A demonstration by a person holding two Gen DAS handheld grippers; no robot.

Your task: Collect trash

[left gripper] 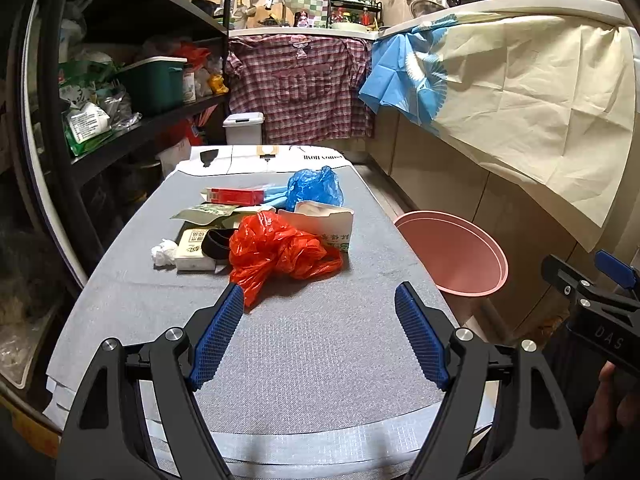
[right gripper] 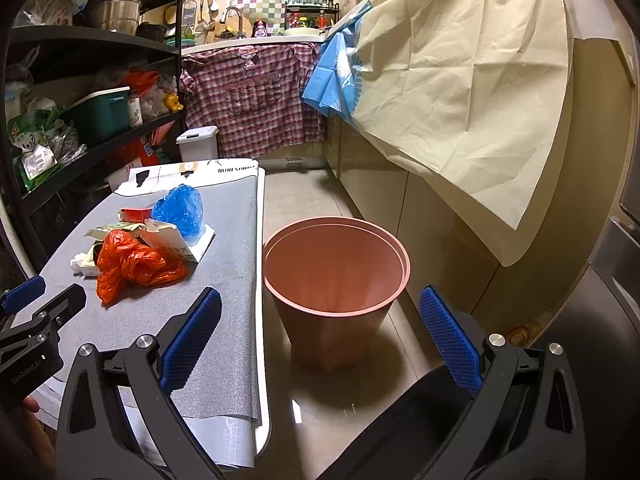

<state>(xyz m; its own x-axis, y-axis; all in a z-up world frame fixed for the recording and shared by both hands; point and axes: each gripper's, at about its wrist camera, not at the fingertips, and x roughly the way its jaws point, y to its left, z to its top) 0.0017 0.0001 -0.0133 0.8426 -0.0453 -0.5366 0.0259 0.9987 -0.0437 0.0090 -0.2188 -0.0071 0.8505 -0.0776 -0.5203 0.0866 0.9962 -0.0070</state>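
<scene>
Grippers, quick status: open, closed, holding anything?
Left gripper: jaws open, empty, over the grey mat, short of the orange bag.
Right gripper: jaws open, empty, pointing at the pink bin.

Upper centre: plaid shirt (left gripper: 298, 84) hanging below counter; left: black shelving (left gripper: 132, 32), green box (left gripper: 154, 82); right: cream cloth (left gripper: 532, 92).

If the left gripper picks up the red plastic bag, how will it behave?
The red plastic bag looks crumpled and thin, so it is probably floppy and light. A loose corner trails toward the left gripper, so it may stretch out and dangle when lifted.
</scene>
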